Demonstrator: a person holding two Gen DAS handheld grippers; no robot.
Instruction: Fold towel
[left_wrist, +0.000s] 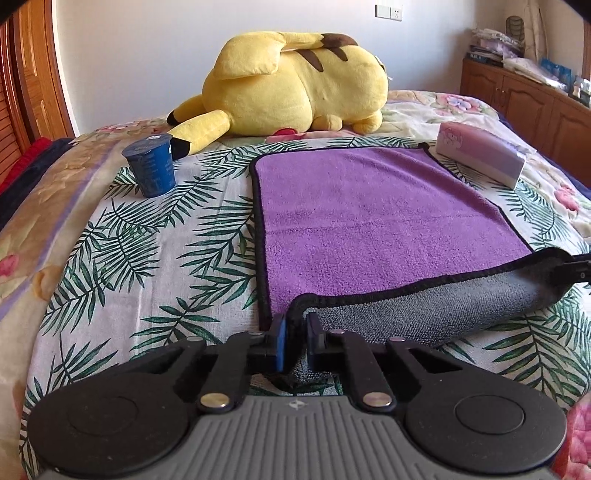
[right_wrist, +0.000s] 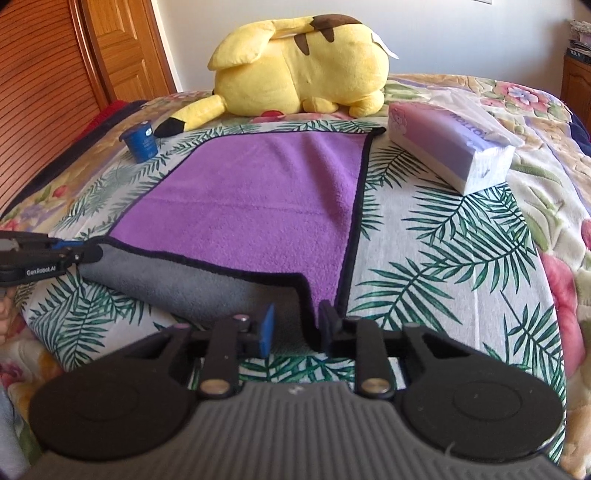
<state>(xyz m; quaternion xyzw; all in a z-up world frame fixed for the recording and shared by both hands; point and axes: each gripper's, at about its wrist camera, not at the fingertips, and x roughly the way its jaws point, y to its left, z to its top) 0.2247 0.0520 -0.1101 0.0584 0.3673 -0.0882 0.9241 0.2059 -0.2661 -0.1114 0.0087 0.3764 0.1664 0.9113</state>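
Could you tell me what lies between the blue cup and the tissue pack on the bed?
The far end of the purple towel lies between the blue cup and the tissue pack, clearest in the right wrist view.

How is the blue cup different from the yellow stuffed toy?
The blue cup is small, while the yellow stuffed toy is big. The cup stands upside down; the toy lies on its side. The cup looks hard; the toy looks soft. Both rest on the bed.
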